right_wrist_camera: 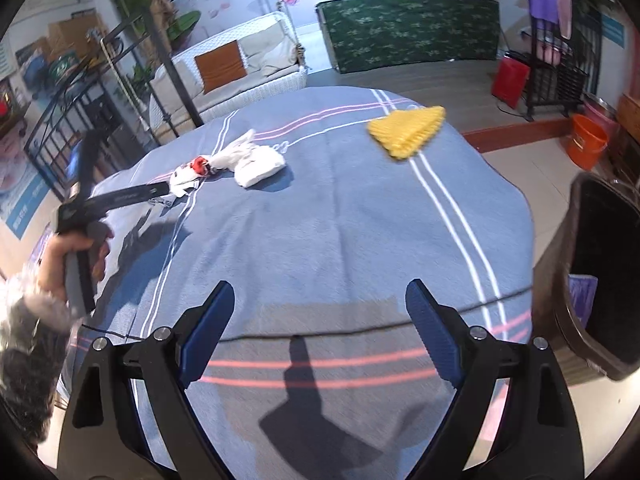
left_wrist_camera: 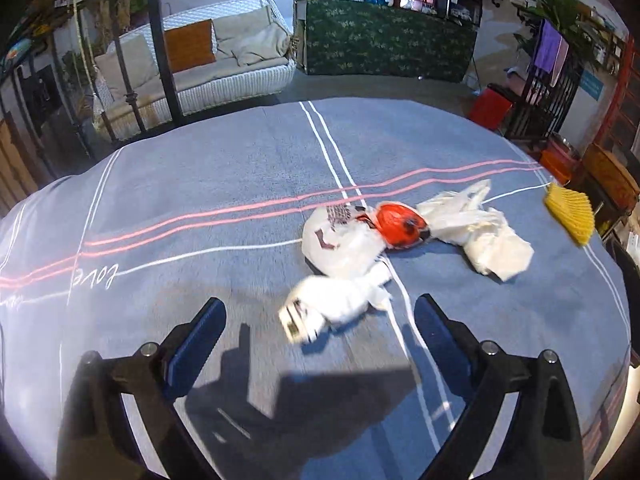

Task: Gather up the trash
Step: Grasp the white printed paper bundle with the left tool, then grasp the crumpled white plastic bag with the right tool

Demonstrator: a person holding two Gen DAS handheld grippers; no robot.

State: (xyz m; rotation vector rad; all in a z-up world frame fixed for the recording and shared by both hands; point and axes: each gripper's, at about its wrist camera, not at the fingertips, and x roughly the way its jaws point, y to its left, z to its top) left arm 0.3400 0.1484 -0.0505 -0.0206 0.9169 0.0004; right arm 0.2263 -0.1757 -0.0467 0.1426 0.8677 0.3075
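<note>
Trash lies on the blue striped tablecloth (left_wrist_camera: 200, 184): a white crumpled wrapper (left_wrist_camera: 324, 312) nearest my left gripper, a white printed bag (left_wrist_camera: 340, 244), a red crushed wrapper (left_wrist_camera: 400, 226), and crumpled white plastic (left_wrist_camera: 480, 236). A yellow piece (left_wrist_camera: 570, 214) sits at the right edge. My left gripper (left_wrist_camera: 320, 320) is open, the white wrapper just ahead between its fingers. My right gripper (right_wrist_camera: 320, 308) is open and empty above bare cloth. In the right wrist view the white plastic (right_wrist_camera: 256, 162), the red wrapper (right_wrist_camera: 199, 165) and the yellow piece (right_wrist_camera: 408, 132) lie farther off. The left gripper shows there too (right_wrist_camera: 160, 189).
A dark brown trash bin (right_wrist_camera: 576, 280) stands beside the table on the right. An orange bucket (right_wrist_camera: 586, 142) and a red box (right_wrist_camera: 510, 76) are on the floor beyond. A white wicker sofa (left_wrist_camera: 208, 64) and a black metal frame (left_wrist_camera: 160, 40) stand behind the table.
</note>
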